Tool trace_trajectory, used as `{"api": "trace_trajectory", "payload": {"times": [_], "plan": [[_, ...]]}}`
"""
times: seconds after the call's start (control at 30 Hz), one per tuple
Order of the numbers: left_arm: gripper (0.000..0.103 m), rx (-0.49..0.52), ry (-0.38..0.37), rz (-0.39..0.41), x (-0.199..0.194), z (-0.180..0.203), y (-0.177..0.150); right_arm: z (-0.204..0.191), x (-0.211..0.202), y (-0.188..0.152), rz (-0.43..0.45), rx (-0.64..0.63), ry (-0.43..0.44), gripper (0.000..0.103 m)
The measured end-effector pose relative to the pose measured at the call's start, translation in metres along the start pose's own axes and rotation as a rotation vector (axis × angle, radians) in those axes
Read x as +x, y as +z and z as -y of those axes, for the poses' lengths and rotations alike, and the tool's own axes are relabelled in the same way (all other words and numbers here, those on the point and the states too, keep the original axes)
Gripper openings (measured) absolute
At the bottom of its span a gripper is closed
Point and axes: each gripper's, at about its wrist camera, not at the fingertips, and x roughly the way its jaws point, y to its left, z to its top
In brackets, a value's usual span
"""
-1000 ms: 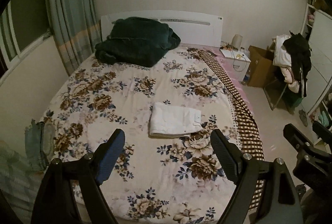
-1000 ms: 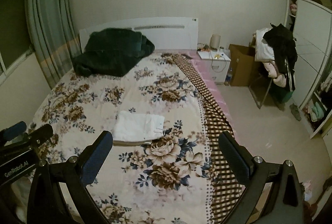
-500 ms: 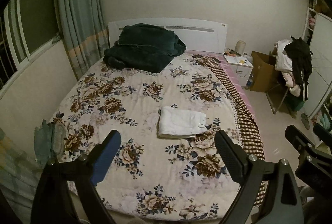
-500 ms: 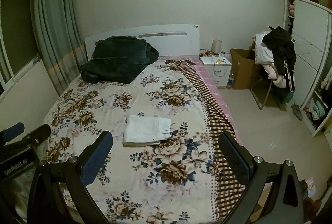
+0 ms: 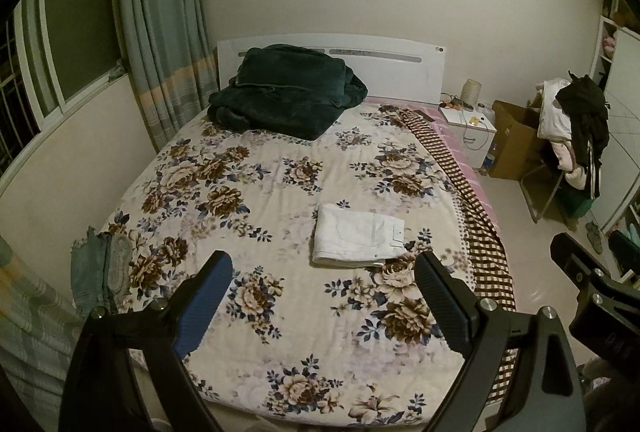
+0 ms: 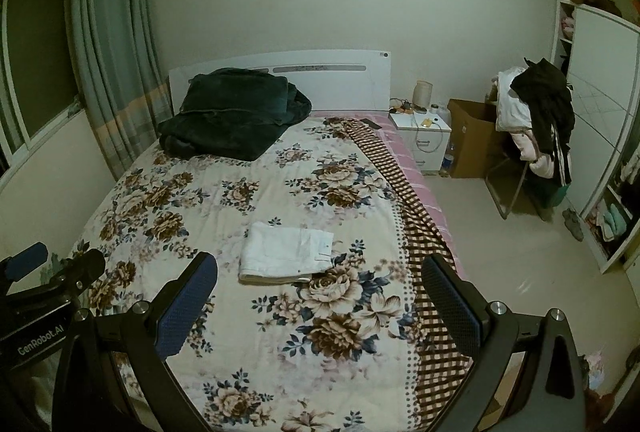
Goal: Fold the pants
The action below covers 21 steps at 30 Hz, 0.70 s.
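White pants lie folded into a flat rectangle on the floral bedspread, right of the bed's middle; they also show in the right wrist view. My left gripper is open and empty, held above the foot of the bed, well short of the pants. My right gripper is open and empty, also above the foot of the bed. The right gripper shows at the right edge of the left wrist view.
A dark green blanket is heaped at the white headboard. Blue-grey denim hangs at the bed's left edge. A nightstand, cardboard box and clothes-laden chair stand on the right. Curtains hang left.
Both grippers have pulled back and risen away from the bed, so more of the room and wall shows. The folded pants have not moved. Both stay open.
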Motion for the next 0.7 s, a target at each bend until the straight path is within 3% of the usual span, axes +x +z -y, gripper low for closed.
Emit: {"api": "trace_trajectory", "payload": {"times": [0.7], "plan": [[0.093, 0.004, 0.004, 0.000, -0.0004, 0.0010, 0.0010, 0.0045, 0.0082, -0.0065, -0.016, -0.001, 0.019, 0.103]]}}
